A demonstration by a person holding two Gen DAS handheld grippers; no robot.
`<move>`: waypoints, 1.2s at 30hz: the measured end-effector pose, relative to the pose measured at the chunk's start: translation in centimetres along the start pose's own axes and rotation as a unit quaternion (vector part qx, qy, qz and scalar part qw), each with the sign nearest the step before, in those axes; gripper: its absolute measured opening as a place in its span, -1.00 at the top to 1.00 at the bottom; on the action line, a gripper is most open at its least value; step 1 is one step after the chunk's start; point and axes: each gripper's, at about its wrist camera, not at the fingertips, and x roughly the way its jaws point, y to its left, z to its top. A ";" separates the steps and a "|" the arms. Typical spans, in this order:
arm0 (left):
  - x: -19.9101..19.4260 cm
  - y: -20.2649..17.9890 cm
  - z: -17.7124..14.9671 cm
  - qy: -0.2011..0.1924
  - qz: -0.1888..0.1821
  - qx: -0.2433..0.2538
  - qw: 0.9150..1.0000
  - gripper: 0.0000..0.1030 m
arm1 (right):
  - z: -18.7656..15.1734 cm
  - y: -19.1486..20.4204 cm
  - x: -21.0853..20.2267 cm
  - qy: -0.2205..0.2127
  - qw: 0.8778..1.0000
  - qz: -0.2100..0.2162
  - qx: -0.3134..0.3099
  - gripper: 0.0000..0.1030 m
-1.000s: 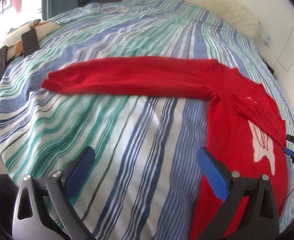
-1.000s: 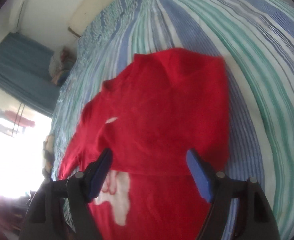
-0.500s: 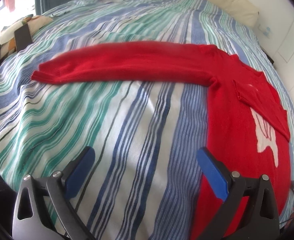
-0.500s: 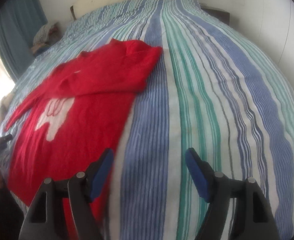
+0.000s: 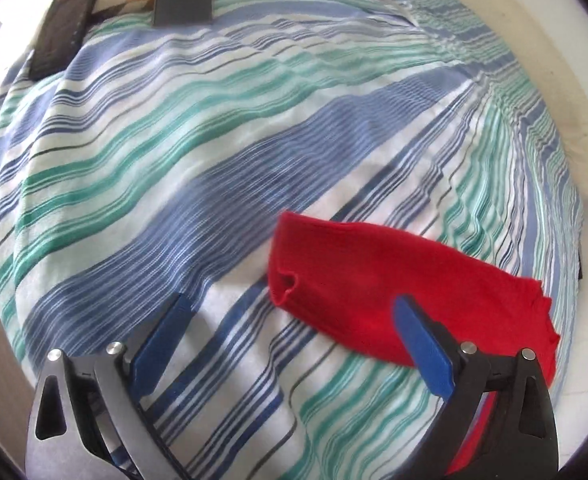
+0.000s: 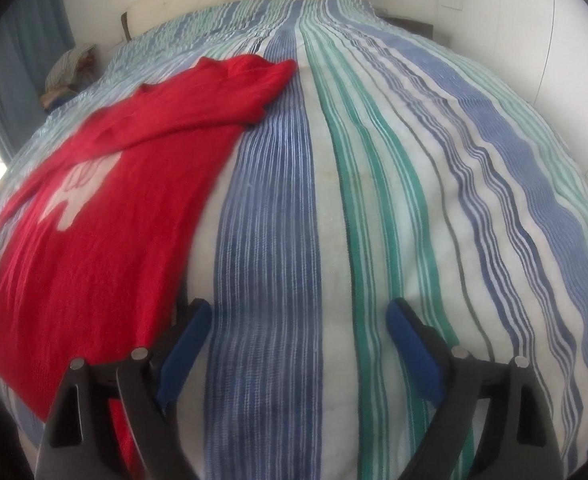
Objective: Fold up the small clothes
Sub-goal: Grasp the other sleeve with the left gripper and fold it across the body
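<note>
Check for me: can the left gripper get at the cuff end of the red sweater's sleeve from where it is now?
Probably yes. The left gripper is open, and the sleeve cuff of the red sweater lies flat on the striped bedspread just ahead of its fingers, with nothing lying between them.

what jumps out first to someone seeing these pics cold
The bright red sweater grabs the eye first: it lies flat on the left side of the striped bedspread, white motif up, one sleeve already folded across the chest. In the left wrist view its other sleeve stretches out, cuff end just ahead of the open left gripper. The right gripper hangs open over bare stripes.
</note>
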 end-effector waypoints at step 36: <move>-7.0 -41.5 -21.7 0.021 -0.184 0.483 0.856 -0.41 | 0.0 0.0 0.1 -0.005 1.000 0.011 0.008 -0.82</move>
